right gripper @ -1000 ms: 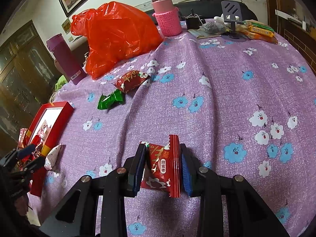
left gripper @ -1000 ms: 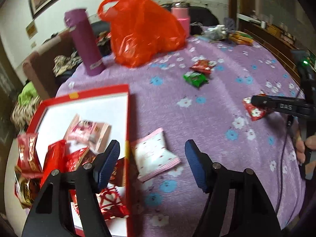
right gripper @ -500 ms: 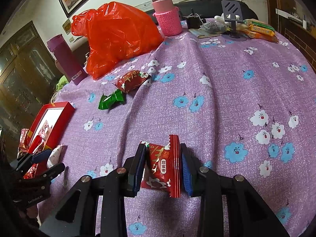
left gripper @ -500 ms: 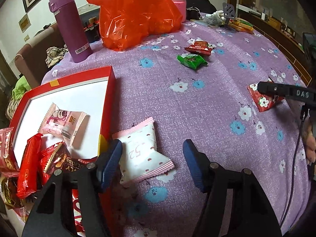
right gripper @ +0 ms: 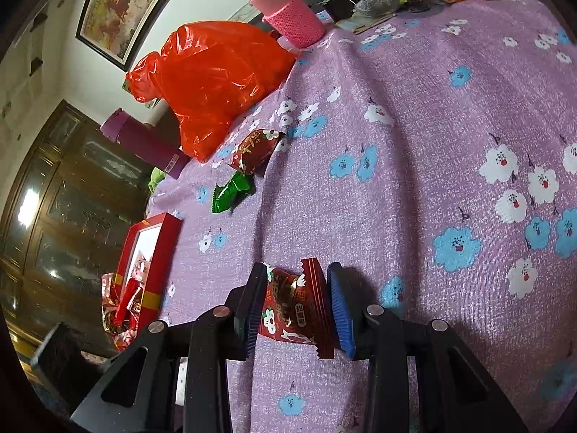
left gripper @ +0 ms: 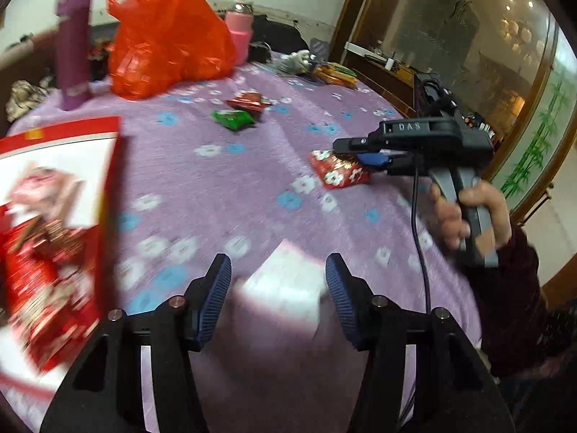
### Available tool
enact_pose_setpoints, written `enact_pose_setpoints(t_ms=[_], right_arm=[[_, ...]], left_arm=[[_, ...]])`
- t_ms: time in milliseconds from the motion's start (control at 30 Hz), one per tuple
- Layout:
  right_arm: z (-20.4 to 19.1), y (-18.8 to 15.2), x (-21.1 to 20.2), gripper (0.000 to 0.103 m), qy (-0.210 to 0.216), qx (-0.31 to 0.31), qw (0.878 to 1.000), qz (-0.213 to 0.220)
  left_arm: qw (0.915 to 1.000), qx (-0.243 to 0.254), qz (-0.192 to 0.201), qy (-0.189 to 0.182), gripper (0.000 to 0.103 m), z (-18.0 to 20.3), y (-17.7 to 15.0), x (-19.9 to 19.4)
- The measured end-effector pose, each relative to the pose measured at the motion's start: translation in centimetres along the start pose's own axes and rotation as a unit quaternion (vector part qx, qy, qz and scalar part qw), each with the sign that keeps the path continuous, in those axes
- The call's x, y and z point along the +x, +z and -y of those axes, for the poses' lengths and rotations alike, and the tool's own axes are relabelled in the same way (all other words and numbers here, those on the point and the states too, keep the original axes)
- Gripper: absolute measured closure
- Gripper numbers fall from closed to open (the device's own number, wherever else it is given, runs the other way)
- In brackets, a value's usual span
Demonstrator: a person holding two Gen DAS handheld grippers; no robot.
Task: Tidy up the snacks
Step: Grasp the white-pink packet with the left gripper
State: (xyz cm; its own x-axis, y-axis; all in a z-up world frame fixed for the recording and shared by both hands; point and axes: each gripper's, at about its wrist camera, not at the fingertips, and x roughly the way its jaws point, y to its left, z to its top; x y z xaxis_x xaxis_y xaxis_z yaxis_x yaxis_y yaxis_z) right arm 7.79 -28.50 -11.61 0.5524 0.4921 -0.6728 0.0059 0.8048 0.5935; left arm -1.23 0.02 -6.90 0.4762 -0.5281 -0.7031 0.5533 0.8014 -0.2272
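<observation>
I was working over a round table under a purple flowered tablecloth (right gripper: 414, 151), with a framed painting (right gripper: 119, 3) on the white wall behind and a dark glass-fronted cabinet (right gripper: 68, 195) off the table's left side. My right gripper (right gripper: 294, 306) was clamped on a red date-candy packet (right gripper: 294, 310), both pads pressing its sides just above the cloth. My left gripper (left gripper: 277, 299) had its jaws closing around a blurred pink-and-white snack packet (left gripper: 288, 281); I could not tell whether the pads touched it yet. The red gift box (left gripper: 65, 195), already holding several wrappers, sat just left of that packet at the table's near edge. A green candy (right gripper: 230, 193) and a dark red candy (right gripper: 254, 149) lay side by side mid-table. An orange plastic bag (right gripper: 216, 83), a purple flask (right gripper: 144, 142) and a pink-sleeved jar (right gripper: 288, 14) crowded the far rim, leaving the centre cloth open.
</observation>
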Motion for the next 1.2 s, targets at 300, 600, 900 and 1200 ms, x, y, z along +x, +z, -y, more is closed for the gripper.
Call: enact_pose_setpoints(t_ms=[300,600,900,1200], right_arm=[[0.0,0.0,0.0,0.062,-0.003,-0.002,1.0,-0.001],[-2.9,-0.9,0.6,0.049,-0.054,-0.088,0.995,0.006],[-5.5,-2.7,1.7,0.068,-0.164,-0.212,0.963,0.026],[1.9,1.2,-4.9,0.079,-0.051,0.006,0.992,0.118]], left_arm=[[0.9961,0.043,0.012,0.076,0.049,0.3,-1.8,-1.7],[0.9835,0.132,-0.017,0.123,0.048,3.9,-1.3,3.2],[0.9845,0.113,-0.014,0.133,0.043,3.3,0.0,3.2],[0.9776,0.117,-0.002,0.175,0.042,4.2,2.2,4.3]])
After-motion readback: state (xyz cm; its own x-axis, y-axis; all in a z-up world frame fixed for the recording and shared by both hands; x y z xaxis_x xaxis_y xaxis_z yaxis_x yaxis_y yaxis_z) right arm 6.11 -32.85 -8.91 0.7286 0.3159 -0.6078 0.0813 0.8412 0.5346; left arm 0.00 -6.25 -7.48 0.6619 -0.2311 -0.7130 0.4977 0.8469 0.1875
